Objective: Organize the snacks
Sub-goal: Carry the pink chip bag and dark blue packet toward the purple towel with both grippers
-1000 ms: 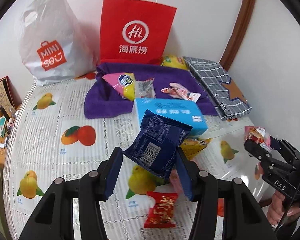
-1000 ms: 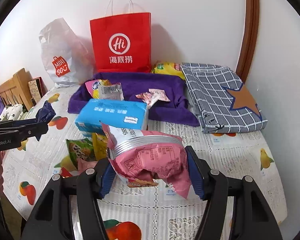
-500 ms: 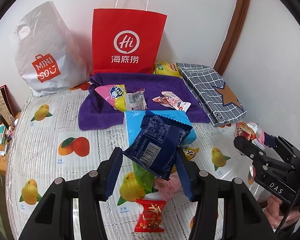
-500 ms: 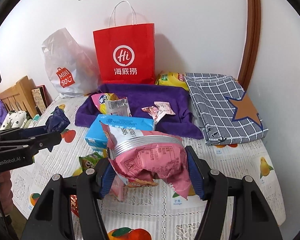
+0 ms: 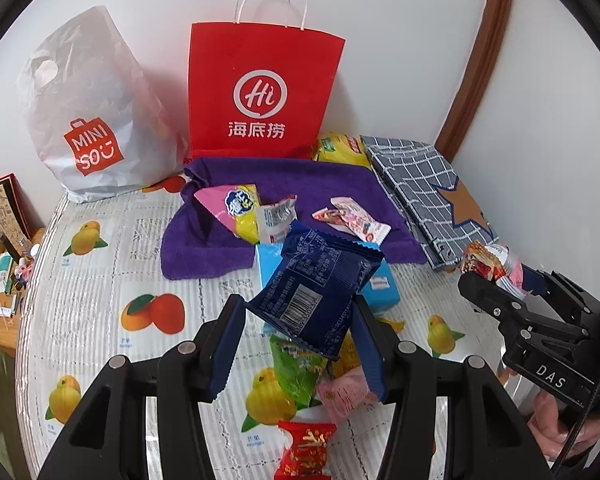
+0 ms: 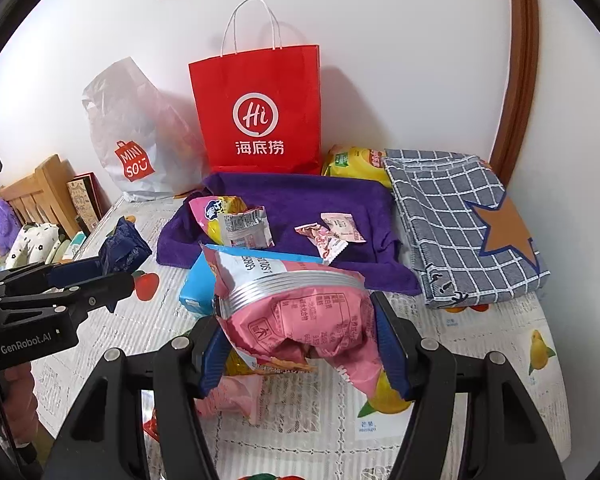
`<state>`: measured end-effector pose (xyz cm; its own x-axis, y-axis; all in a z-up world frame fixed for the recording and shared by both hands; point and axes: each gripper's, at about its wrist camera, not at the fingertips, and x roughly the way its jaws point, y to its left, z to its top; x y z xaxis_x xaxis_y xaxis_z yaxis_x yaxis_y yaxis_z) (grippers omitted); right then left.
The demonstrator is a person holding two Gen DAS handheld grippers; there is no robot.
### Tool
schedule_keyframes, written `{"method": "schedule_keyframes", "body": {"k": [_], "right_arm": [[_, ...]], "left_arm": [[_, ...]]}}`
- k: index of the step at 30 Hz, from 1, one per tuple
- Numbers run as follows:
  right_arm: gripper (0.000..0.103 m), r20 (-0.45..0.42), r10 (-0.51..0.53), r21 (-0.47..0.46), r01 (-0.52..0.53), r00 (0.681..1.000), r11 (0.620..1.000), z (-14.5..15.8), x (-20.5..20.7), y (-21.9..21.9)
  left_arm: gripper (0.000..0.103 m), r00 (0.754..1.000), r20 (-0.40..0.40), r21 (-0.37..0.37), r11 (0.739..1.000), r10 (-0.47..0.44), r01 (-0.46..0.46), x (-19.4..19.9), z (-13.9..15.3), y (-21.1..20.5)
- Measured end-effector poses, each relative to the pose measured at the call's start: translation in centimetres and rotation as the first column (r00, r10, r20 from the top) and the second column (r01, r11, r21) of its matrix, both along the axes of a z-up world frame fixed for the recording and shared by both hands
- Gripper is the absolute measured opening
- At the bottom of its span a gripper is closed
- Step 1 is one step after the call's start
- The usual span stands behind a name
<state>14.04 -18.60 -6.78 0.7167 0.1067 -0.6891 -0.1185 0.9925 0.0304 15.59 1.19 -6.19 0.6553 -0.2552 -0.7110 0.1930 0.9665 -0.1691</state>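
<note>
Both my hands risen since earlier frame. Left gripper (image 5: 300, 328) jaws pinching dark blue packet (image 5: 314, 284), right gripper (image 6: 300, 336) jaws pinching pink bag (image 6: 300, 312), both above bench (image 5: 100, 280) snack pile.

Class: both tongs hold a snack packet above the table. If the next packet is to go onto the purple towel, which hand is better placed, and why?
Probably the right tongs: their pink packet hangs nearest the purple towel, just above the blue box. The left tongs and navy packet hang further back.
</note>
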Motion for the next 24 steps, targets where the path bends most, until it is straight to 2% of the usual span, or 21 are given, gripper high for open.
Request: {"method": "schedule_keyframes", "body": {"k": [7,24], "right_arm": [[0.064,-0.003,0.02,-0.01,-0.02,1.0,1.0,0.4,2.6,0.4],[0.064,-0.055,-0.013,-0.023,0.011,0.998,1.0,-0.7,9.7,0.6]], "left_arm": [[0.051,1.0,0.005,-0.01,1.0,0.016,-0.016,2.1,0.3,0.3],[0.051,1.0,-0.015,-0.009,1.0,0.003,-0.003,9.0,0.6,0.6]]}}
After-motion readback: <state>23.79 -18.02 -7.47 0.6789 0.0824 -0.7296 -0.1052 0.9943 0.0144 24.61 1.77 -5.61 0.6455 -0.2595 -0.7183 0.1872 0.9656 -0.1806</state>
